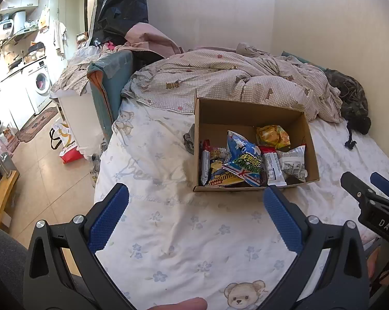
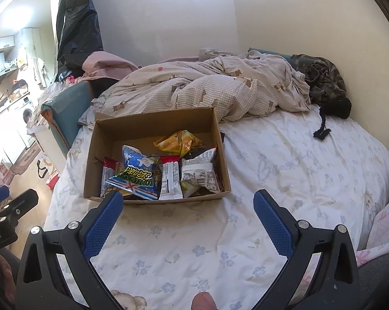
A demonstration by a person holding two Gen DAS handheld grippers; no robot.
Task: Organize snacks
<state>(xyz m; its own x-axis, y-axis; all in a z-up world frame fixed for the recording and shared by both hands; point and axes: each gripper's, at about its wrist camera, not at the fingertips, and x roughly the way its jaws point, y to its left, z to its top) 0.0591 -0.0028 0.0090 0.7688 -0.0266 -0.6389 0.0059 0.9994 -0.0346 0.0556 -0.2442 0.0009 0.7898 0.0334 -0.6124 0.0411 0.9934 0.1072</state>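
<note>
Left gripper [image 1: 195,193]: blue fingers [image 1: 109,214] spread wide, nothing between them, hovering above the bed sheet [image 1: 173,245]. Right gripper [image 2: 188,199]: also wide open and empty, fingers [image 2: 272,222] pointing at the near wall of the cardboard box [image 2: 153,118], apart from it. Just ahead, open box resting on the white sheet with blue flowers and bears, holding the snacks: blue packet [image 2: 140,173] on top, yellow packet [image 2: 179,142] behind, grey-white packets [image 2: 199,173] at the right. Behind the box, crumpled checked duvet [image 1: 220,82] and dark camouflage cloth [image 1: 349,95] against the cream wall [image 1: 246,13]. At far left, beige floor [image 1: 39,160], white washing machine [image 1: 40,82], kitchen shelves, black bag [image 1: 122,7] hanging.
</note>
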